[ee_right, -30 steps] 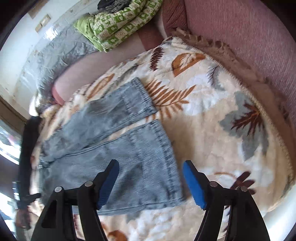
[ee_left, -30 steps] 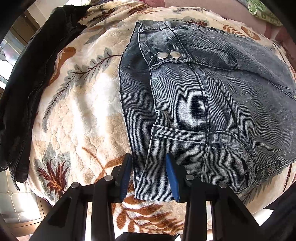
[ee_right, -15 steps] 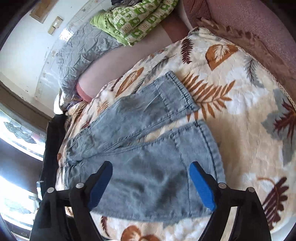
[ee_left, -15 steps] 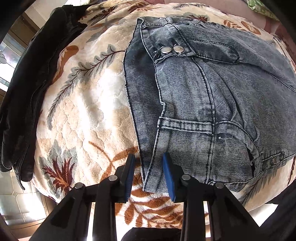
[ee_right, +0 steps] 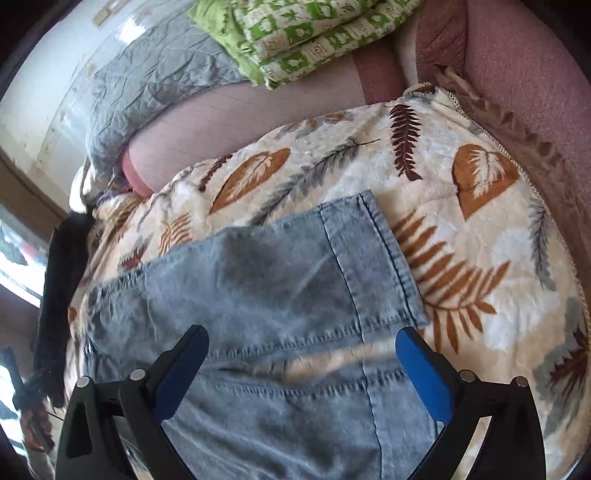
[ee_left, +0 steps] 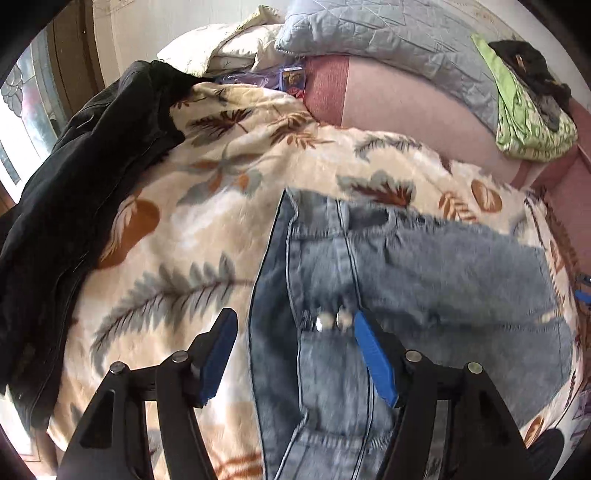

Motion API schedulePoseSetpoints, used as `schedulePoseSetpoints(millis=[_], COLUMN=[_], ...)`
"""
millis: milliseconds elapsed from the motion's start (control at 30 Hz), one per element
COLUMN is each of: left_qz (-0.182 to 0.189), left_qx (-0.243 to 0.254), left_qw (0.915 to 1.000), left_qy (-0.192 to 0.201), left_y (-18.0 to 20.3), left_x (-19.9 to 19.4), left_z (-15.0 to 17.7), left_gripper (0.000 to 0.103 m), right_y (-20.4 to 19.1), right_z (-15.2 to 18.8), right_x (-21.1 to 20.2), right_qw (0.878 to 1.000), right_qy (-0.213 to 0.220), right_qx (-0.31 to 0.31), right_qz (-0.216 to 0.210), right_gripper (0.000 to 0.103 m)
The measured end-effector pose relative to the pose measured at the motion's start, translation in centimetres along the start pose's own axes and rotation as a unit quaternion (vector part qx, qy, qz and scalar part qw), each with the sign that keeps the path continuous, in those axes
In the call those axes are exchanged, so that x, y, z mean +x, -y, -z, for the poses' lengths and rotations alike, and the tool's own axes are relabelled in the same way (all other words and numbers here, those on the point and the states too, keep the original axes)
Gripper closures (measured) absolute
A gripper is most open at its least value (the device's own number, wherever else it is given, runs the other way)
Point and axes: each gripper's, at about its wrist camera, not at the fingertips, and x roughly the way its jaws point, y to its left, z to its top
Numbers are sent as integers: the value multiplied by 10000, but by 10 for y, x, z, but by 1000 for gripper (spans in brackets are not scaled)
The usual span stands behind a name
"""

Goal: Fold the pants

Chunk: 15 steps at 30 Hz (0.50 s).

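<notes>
Blue-grey jeans (ee_left: pixel 424 280) lie flat on a leaf-patterned blanket (ee_left: pixel 177 236). In the left wrist view the waistband with two metal buttons (ee_left: pixel 332 320) lies just ahead of my left gripper (ee_left: pixel 295 350), which is open and empty over the waist edge. In the right wrist view the two leg ends (ee_right: pixel 295 288) lie side by side with their hems to the right. My right gripper (ee_right: pixel 303 365) is open wide and empty above the near leg.
A black jacket (ee_left: pixel 74 192) lies along the blanket's left edge. A grey quilt (ee_left: pixel 388 40) and green patterned cloth (ee_right: pixel 306 33) rest on the pink sofa back (ee_right: pixel 535 81). Bare blanket spreads right of the hems (ee_right: pixel 498 258).
My left gripper opened wider and moved up over the waistband, tilting its view toward the sofa back. My right gripper moved closer in over the leg ends.
</notes>
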Motion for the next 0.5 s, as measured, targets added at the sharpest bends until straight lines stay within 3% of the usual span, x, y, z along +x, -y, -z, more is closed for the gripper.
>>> schedulePoseSetpoints(millis=[67, 200, 233, 300, 367, 500], left_qz=[216, 486, 577, 696, 739, 792], left_qx=[-311, -829, -935, -1065, -1235, -1384], left_qw=[9992, 9949, 9933, 9908, 9886, 9858], left_qy=[-114, -305, -349, -459, -448, -525], left_y=[-11, -23, -24, -22, -22, -20], left_x=[32, 91, 102, 121, 132, 148], left_z=[-31, -72, -79, -87, -92, -93], left_gripper=[37, 43, 49, 61, 71, 71], right_y=[9, 21, 23, 29, 37, 40], right_z=[-20, -54, -61, -72, -81, -88], right_x=[15, 39, 44, 57, 71, 99], right_qw=[9997, 9997, 9996, 9995, 9990, 9975], right_qy=[-40, -172, -207, -303, -429, -701], right_qx=[227, 103, 69, 45, 129, -26], right_qz=[-5, 154, 171, 123, 26, 75], right_gripper=[2, 2, 2, 6, 21, 22])
